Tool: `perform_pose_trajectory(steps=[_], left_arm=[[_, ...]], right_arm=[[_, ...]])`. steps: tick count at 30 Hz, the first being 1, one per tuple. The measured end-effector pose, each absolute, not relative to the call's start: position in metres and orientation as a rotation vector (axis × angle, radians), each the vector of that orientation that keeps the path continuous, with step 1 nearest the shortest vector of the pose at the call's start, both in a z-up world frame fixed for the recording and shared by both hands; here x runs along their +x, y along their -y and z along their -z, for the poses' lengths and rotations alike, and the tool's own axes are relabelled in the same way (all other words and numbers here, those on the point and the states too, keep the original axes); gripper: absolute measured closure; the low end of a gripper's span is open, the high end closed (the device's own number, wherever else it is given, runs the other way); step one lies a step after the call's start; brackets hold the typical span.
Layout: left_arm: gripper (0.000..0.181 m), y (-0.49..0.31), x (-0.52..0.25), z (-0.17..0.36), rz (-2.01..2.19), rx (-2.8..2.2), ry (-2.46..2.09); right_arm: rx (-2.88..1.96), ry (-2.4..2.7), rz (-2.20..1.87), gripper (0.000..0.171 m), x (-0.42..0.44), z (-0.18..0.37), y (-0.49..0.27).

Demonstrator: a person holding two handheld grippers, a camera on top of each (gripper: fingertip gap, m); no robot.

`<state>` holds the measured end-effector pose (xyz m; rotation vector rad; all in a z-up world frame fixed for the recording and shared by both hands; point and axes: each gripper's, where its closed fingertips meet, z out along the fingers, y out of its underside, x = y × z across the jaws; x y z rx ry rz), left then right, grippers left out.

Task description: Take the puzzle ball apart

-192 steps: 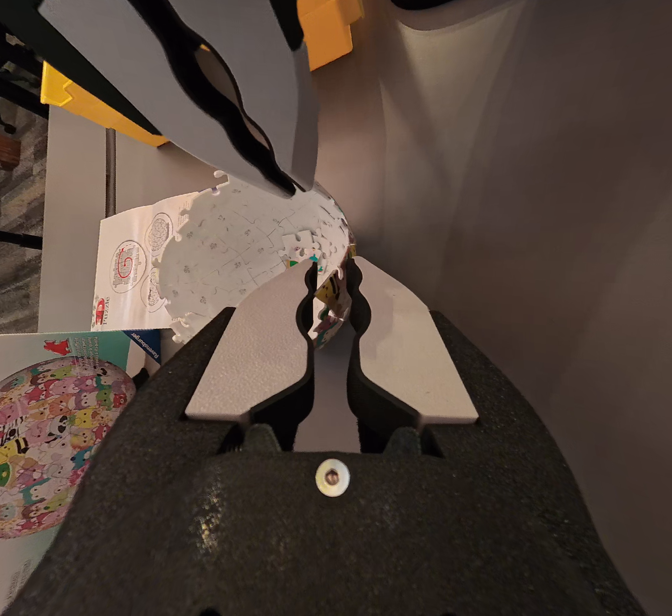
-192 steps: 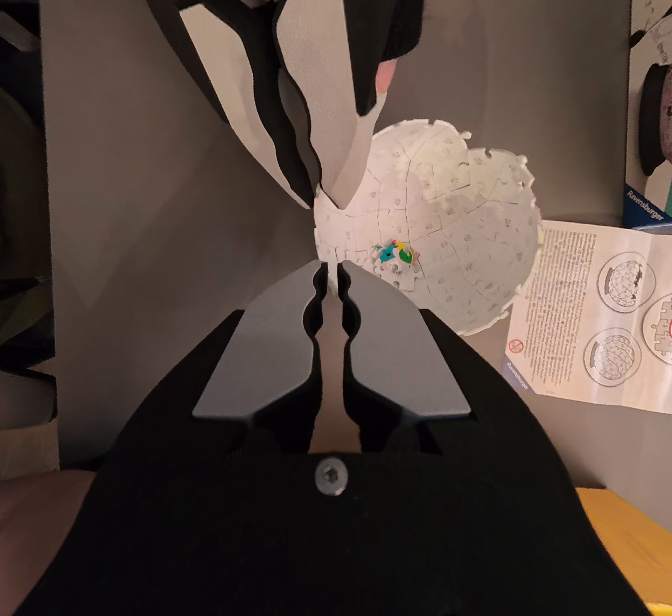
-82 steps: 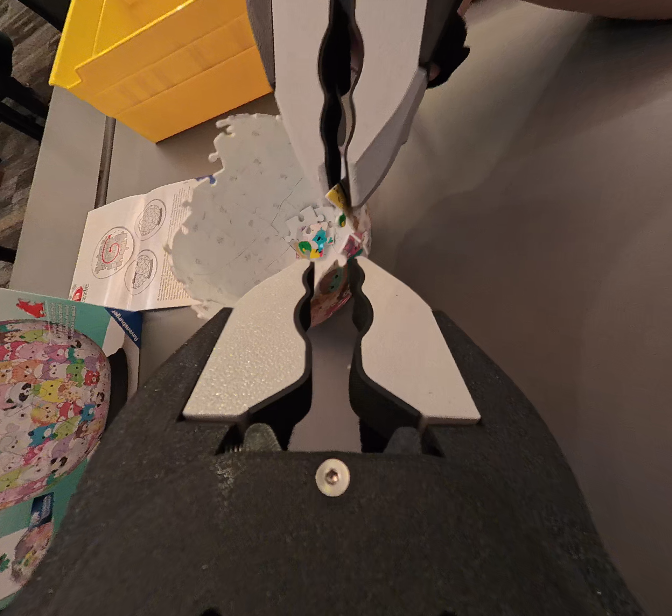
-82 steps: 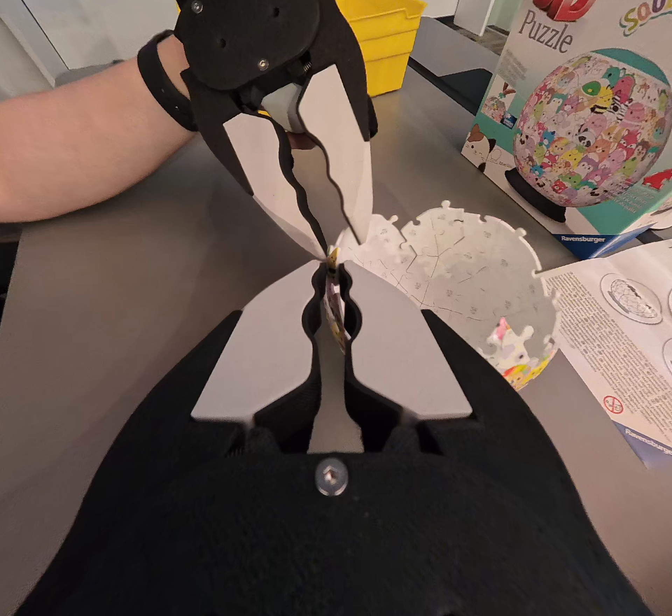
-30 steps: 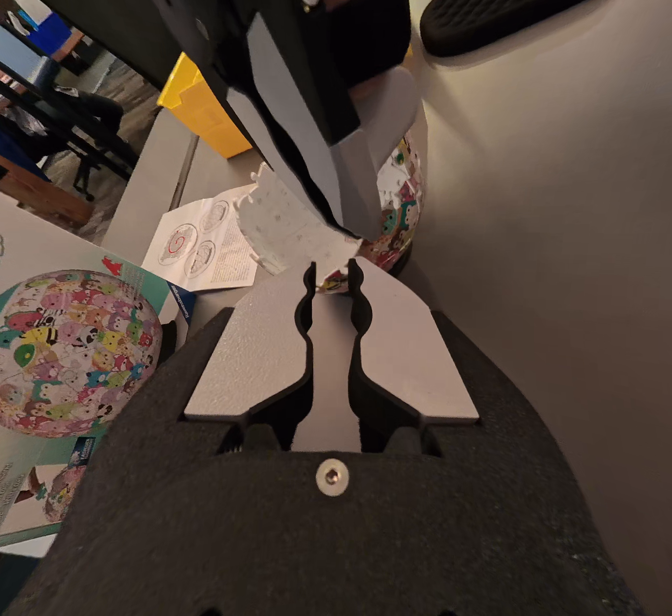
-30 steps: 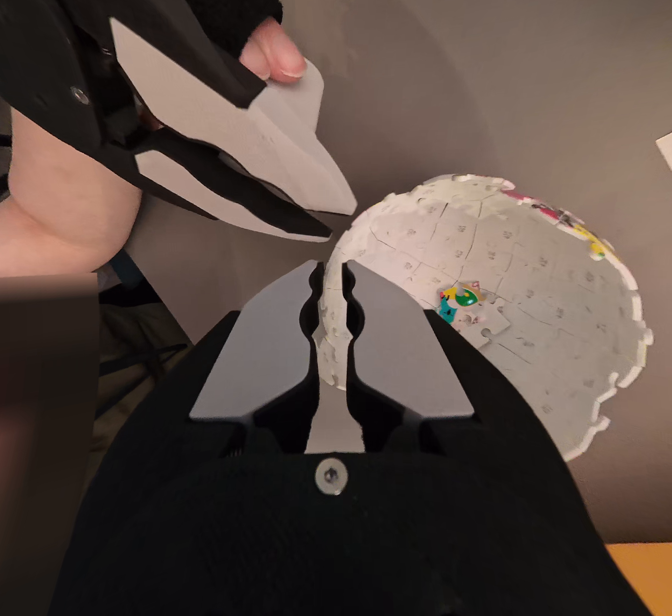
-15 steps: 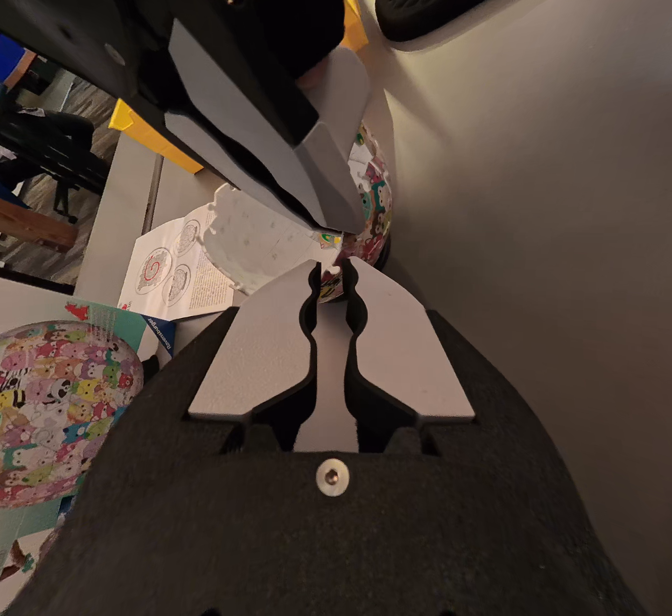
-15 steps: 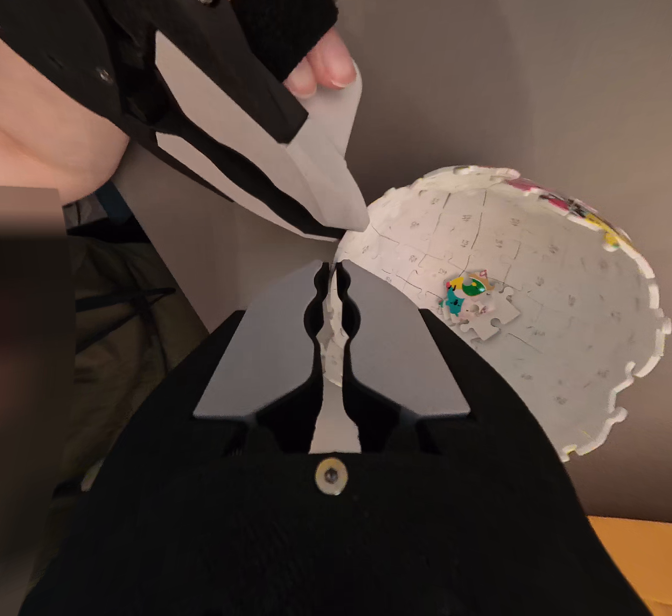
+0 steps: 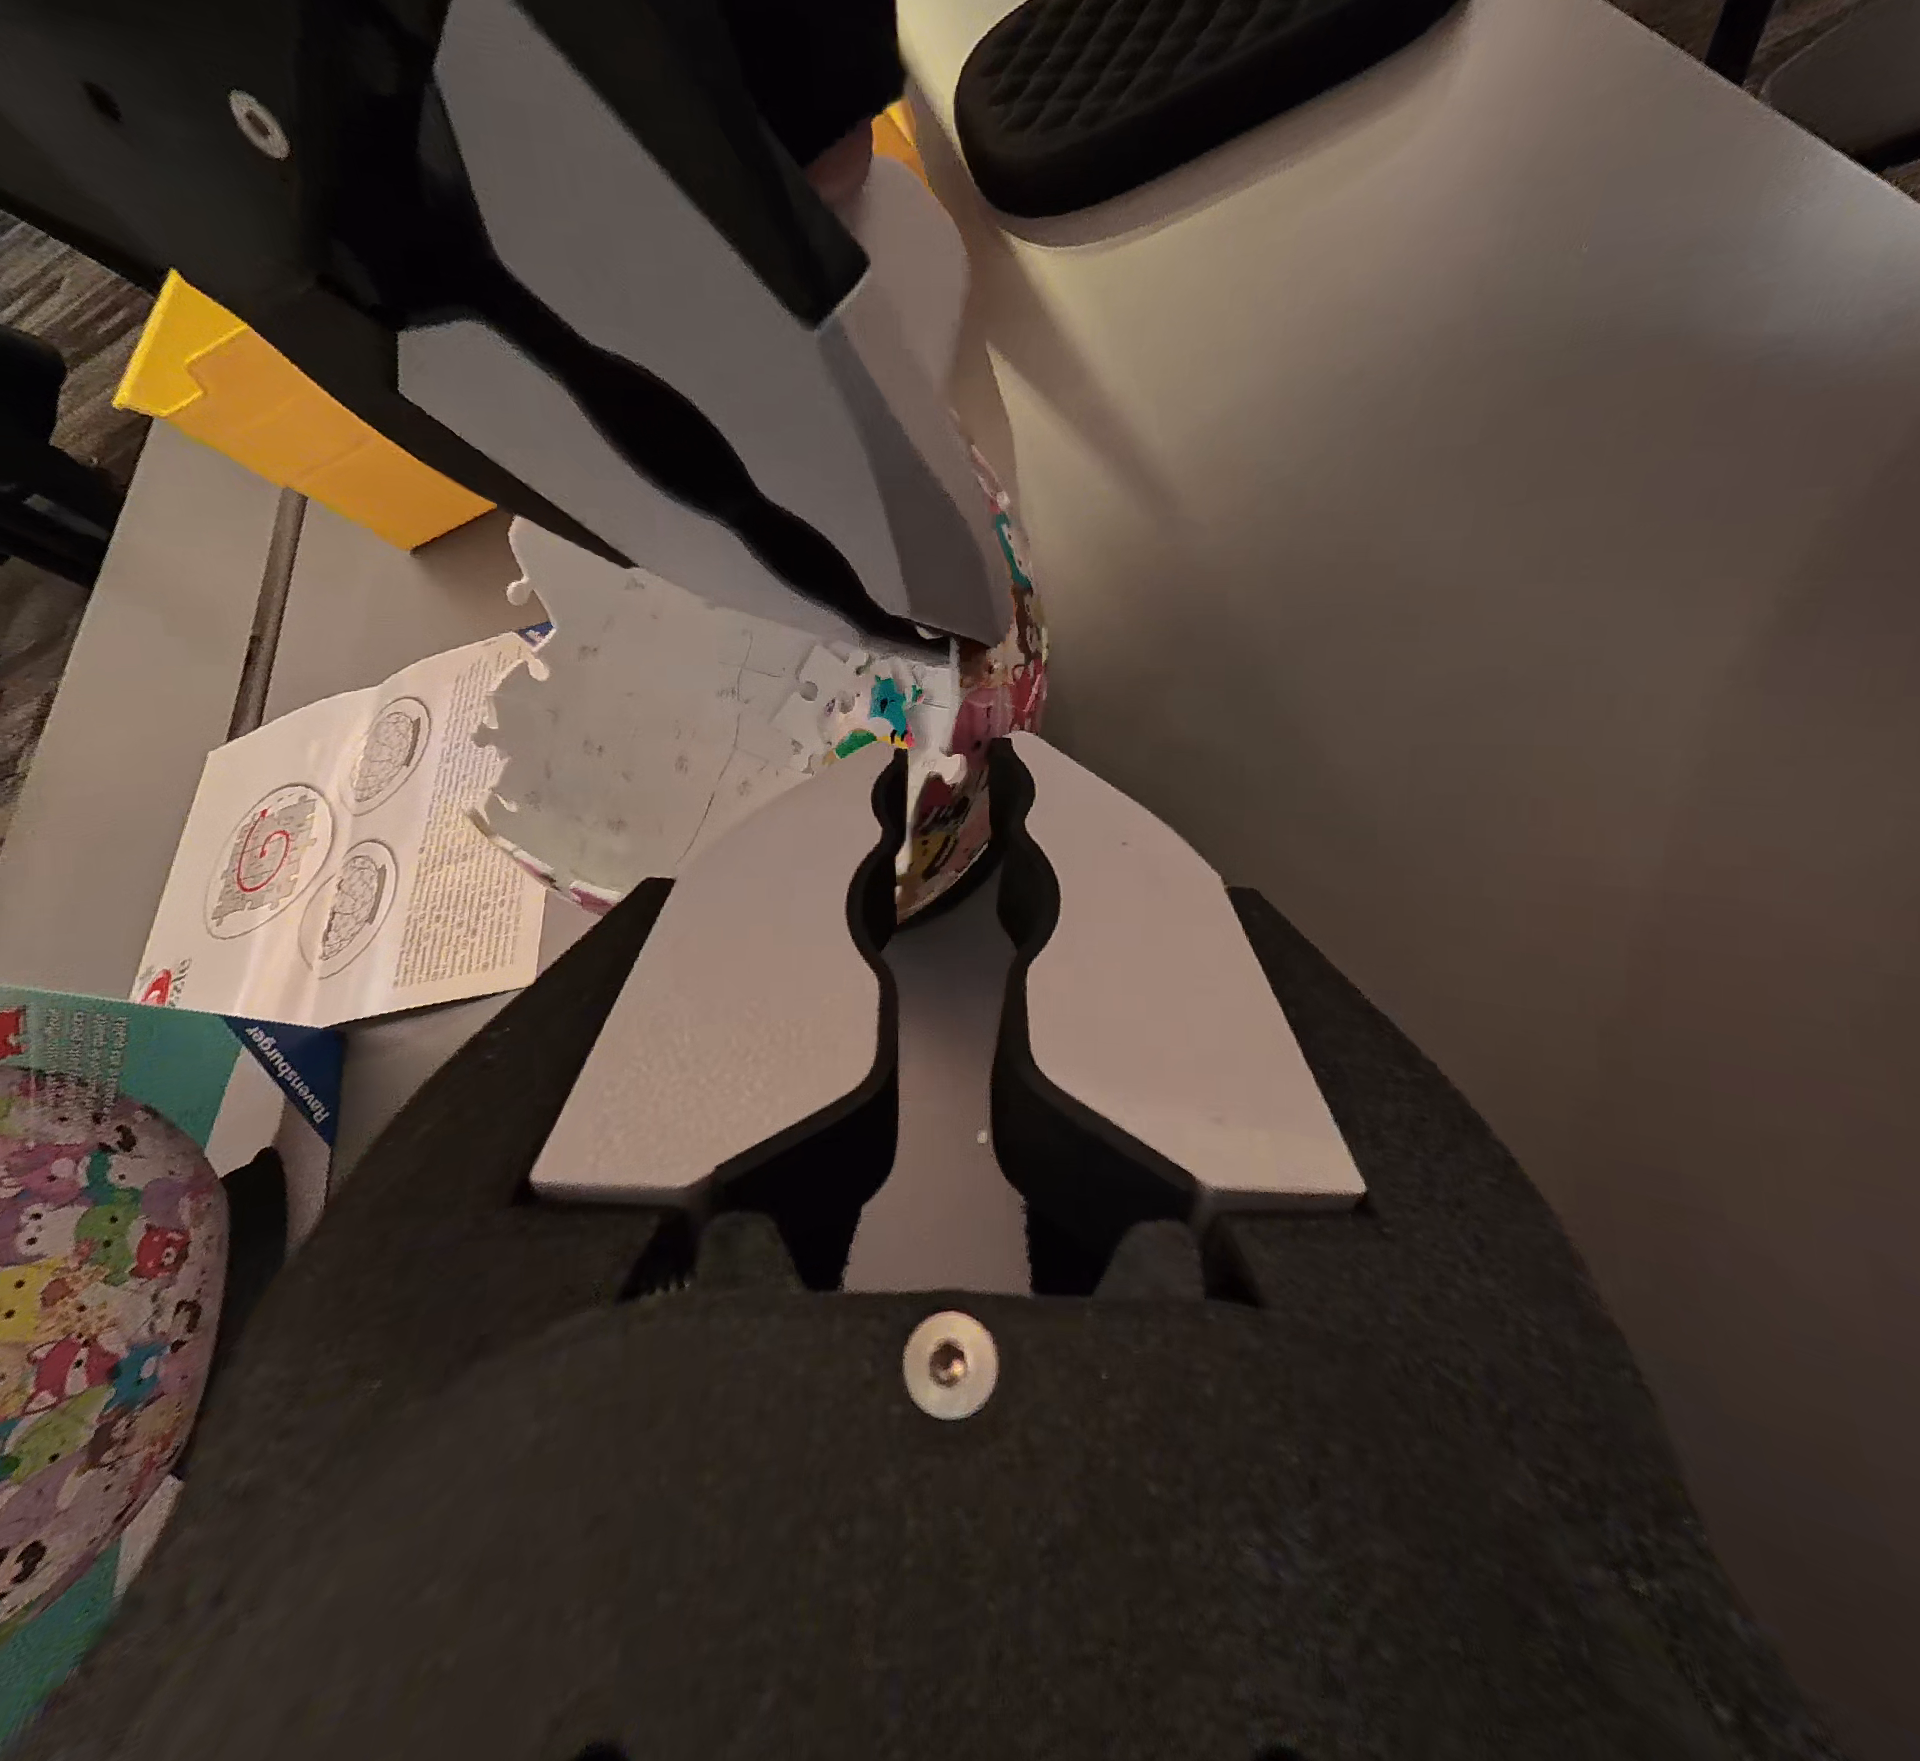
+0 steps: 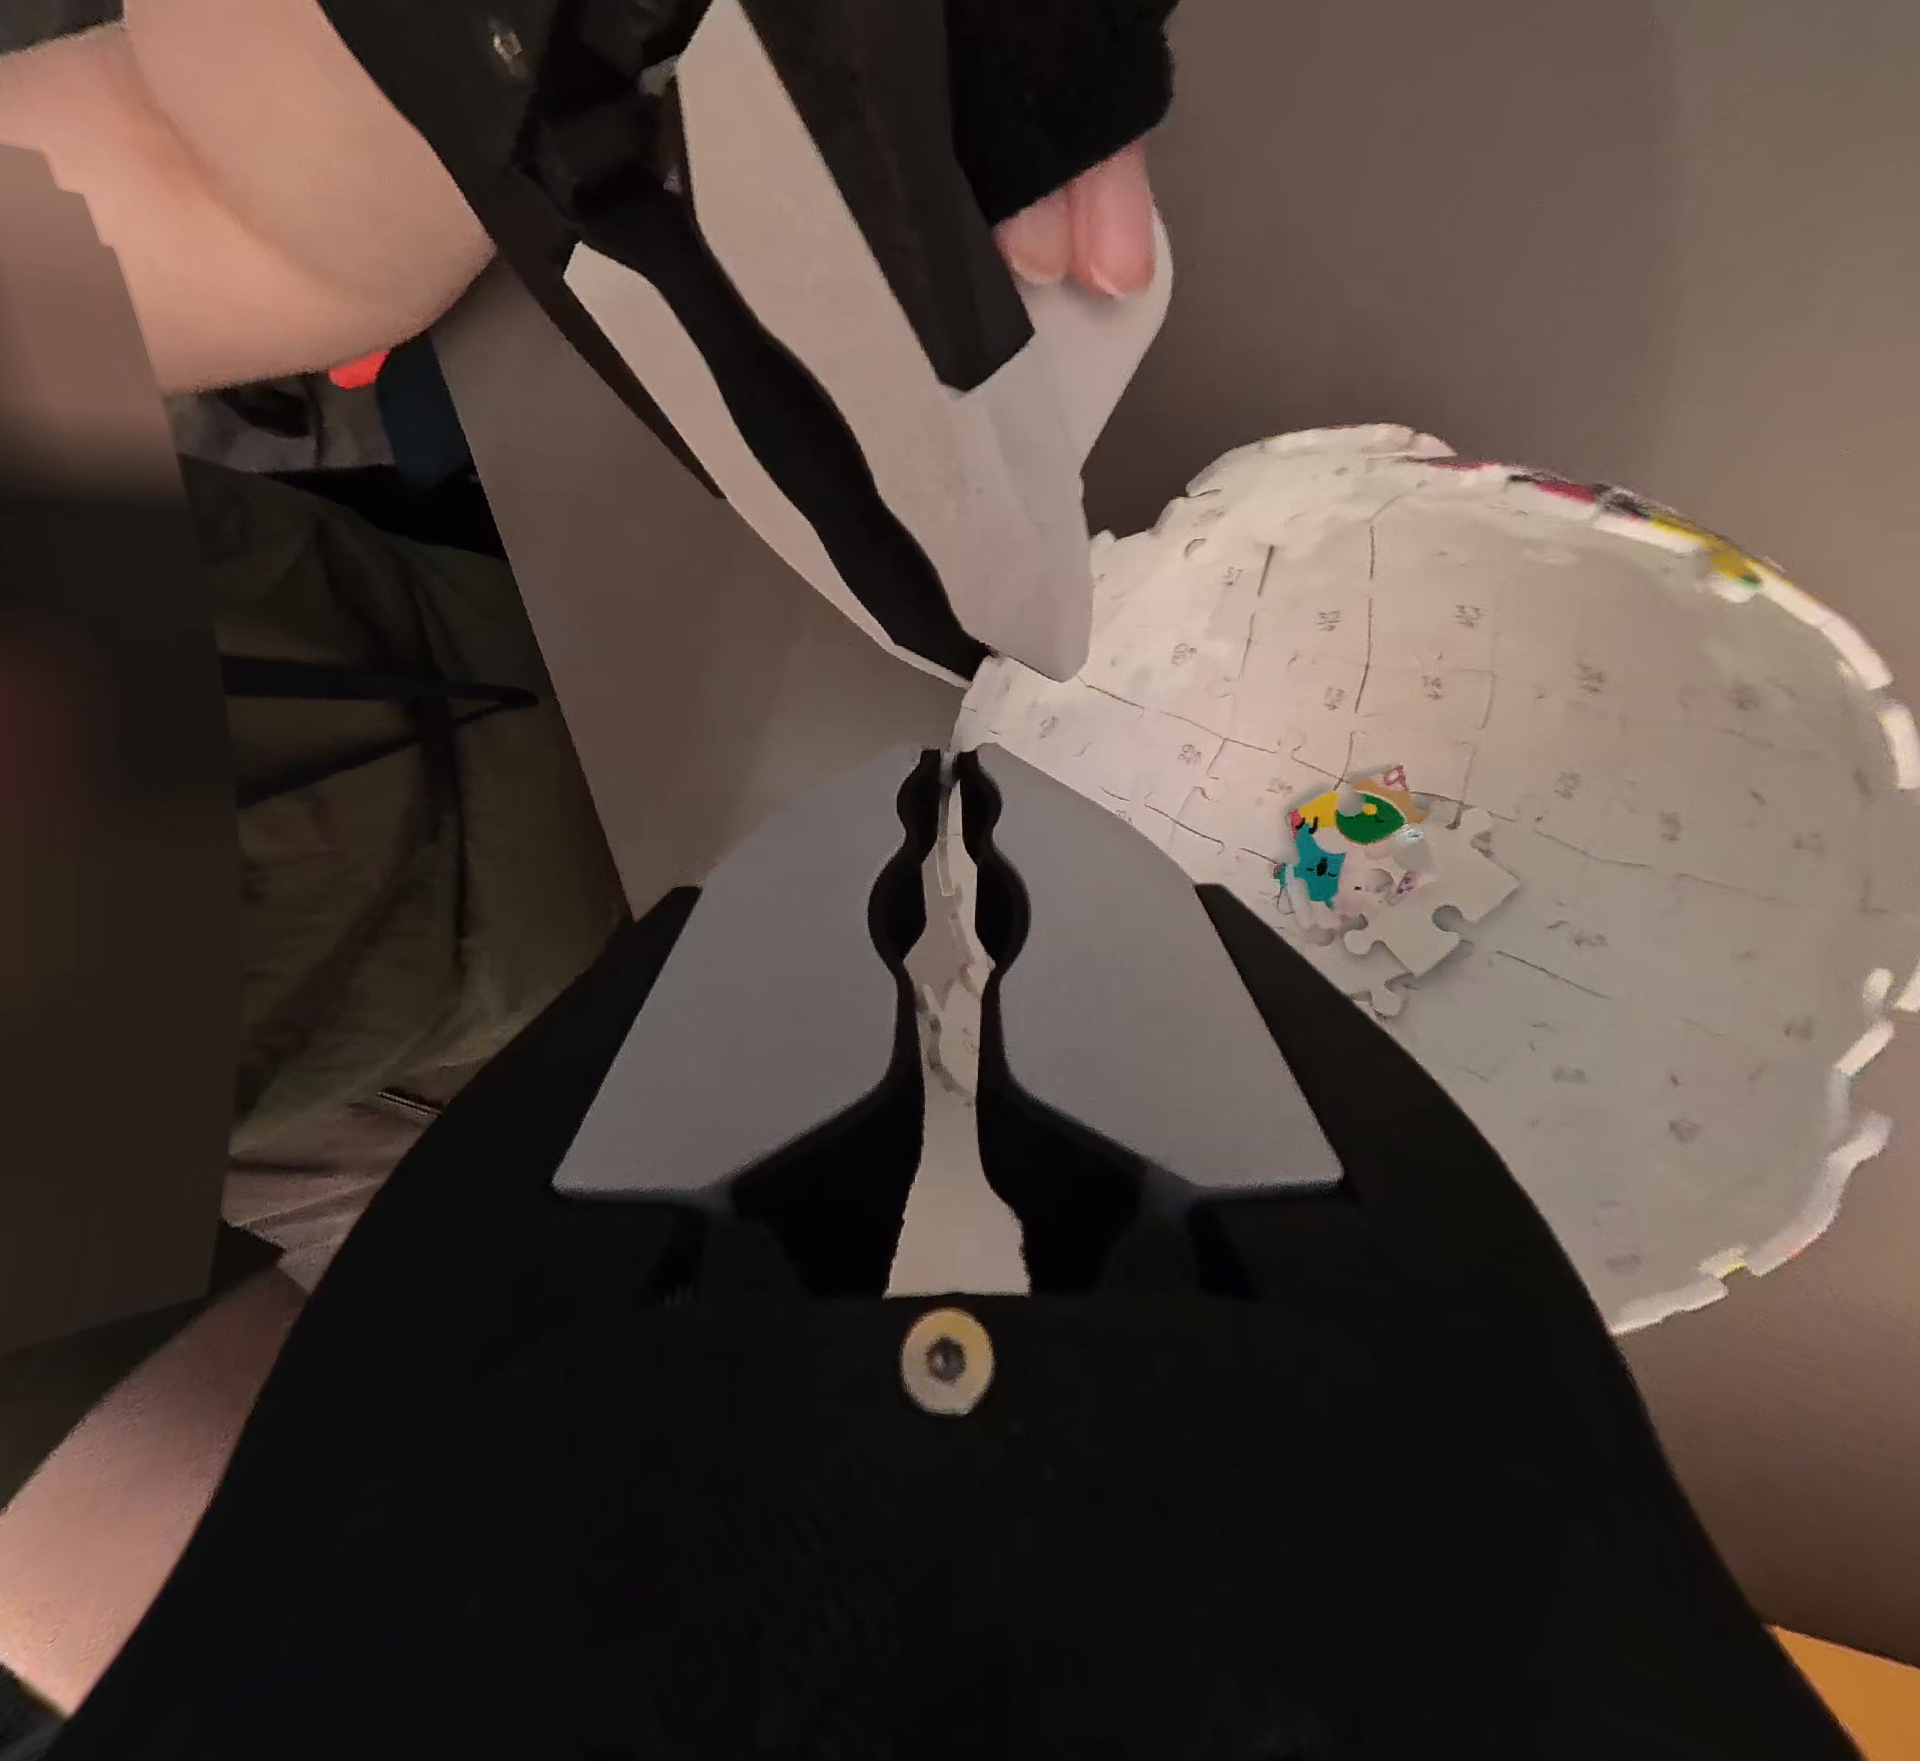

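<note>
The puzzle ball is an open half shell (image 10: 1558, 776), white inside and colourful outside, and it also shows in the left wrist view (image 9: 644, 735). My right gripper (image 10: 945, 761) is shut on the shell's rim, which runs between its fingers. My left gripper (image 9: 945, 761) is shut on the same rim just beside it. Each gripper shows in the other's view, coming from the upper left: the left one (image 10: 1003, 662) and the right one (image 9: 935, 636). The tips are almost touching. Two loose pieces (image 10: 1351, 849) lie inside the shell.
A folded instruction sheet (image 9: 343, 838) lies on the grey table (image 9: 1455, 672) to the left. The puzzle box (image 9: 94, 1244) is at the near left, a yellow box (image 9: 301, 433) behind, and a black wrist rest (image 9: 1216, 18) at the far right. The tips of both grippers are at nearly the same place.
My right gripper's fingers have closed tighter on the rim. My left gripper's tips have come down onto the rim beside them. The shell has tilted a little.
</note>
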<state>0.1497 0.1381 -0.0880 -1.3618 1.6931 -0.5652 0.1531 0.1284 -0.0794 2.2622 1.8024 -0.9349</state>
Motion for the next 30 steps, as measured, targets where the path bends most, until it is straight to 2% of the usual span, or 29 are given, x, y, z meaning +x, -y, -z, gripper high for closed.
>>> perform_pose_trajectory(steps=[8, 17, 22, 27, 30], left_arm=[[0.162, -0.137, 0.152, 0.087, 0.609, -1.375, -1.683], [0.166, -0.138, 0.147, 0.083, 0.551, -1.351, -1.688], [0.159, -0.14, 0.137, 0.055, 0.626, -1.337, -1.569], [0.16, -0.158, 0.117, 0.012, 0.709, -1.366, -1.299], [0.158, -0.168, 0.113, -0.004, 0.801, -1.414, -1.149]], right_arm=[[2.212, -1.935, 0.907, 0.167, 0.156, 0.079, -0.125], [2.312, -1.885, 0.964, 0.163, 0.152, 0.07, -0.134], [2.453, -2.045, 1.042, 0.157, 0.162, 0.042, -0.156], [2.853, -2.355, 1.204, 0.155, 0.173, -0.004, -0.21], [2.899, -2.377, 1.434, 0.14, 0.174, -0.017, -0.22]])
